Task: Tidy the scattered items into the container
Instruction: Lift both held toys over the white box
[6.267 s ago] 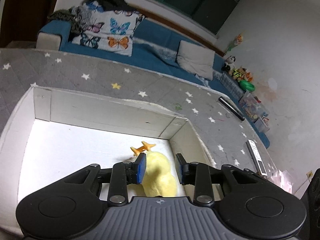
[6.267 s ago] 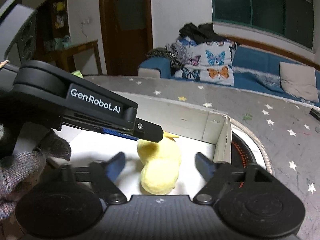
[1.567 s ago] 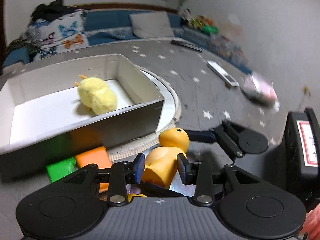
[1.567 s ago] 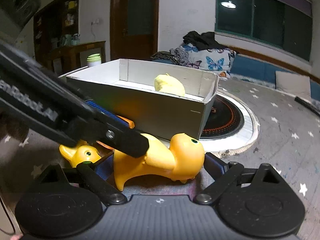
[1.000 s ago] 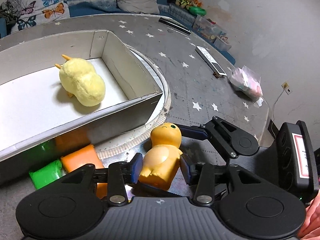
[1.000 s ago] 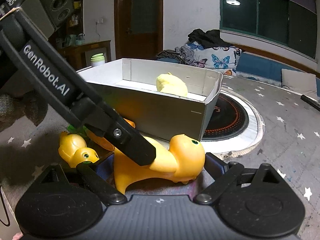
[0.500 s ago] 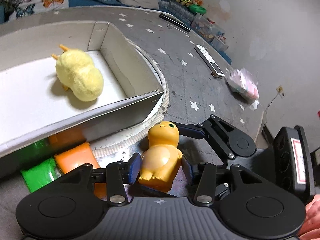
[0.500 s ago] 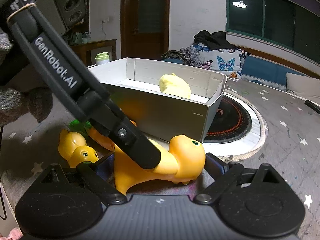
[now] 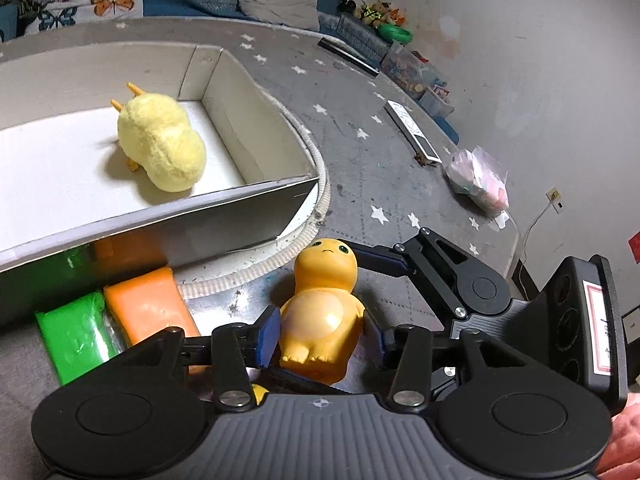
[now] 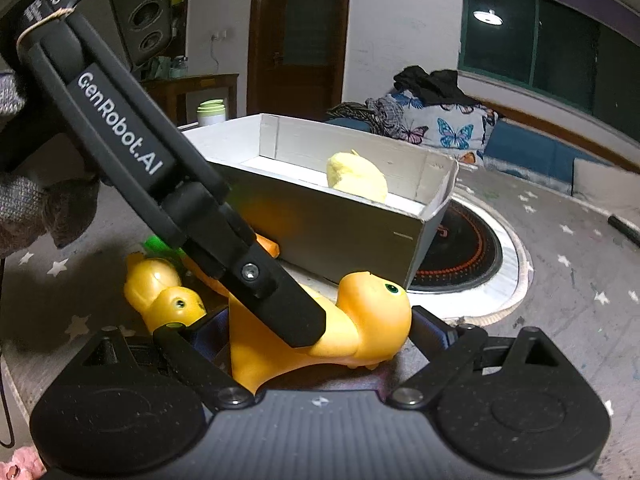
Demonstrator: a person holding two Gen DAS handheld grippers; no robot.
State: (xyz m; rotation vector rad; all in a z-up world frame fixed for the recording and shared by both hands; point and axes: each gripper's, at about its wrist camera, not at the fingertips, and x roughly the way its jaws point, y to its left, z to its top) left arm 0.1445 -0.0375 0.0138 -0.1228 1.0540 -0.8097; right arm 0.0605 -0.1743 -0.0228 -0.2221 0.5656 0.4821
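An orange rubber figure point(image 9: 322, 308) lies on its back on the grey star mat, in front of the white box point(image 9: 256, 216). My left gripper point(image 9: 320, 334) has its blue pads against both sides of the figure's body. My right gripper point(image 10: 316, 340) is open wide around the same figure point(image 10: 360, 320), from head to feet. A yellow plush chick point(image 9: 160, 144) lies inside the box; it also shows in the right wrist view point(image 10: 356, 176). A yellow rubber duck point(image 10: 160, 288) lies left of the figure.
An orange block point(image 9: 148, 308) and a green block point(image 9: 72, 336) lie against the box's near wall. A round mat point(image 10: 472, 256) lies under the box's corner. A remote point(image 9: 412, 136) and a plastic bag point(image 9: 480, 180) lie farther right. A sofa stands at the back.
The left gripper moved from the box down to the orange figure and closed on its body. In the last second the left view rose and tilted slightly. The right gripper stays open around the figure.
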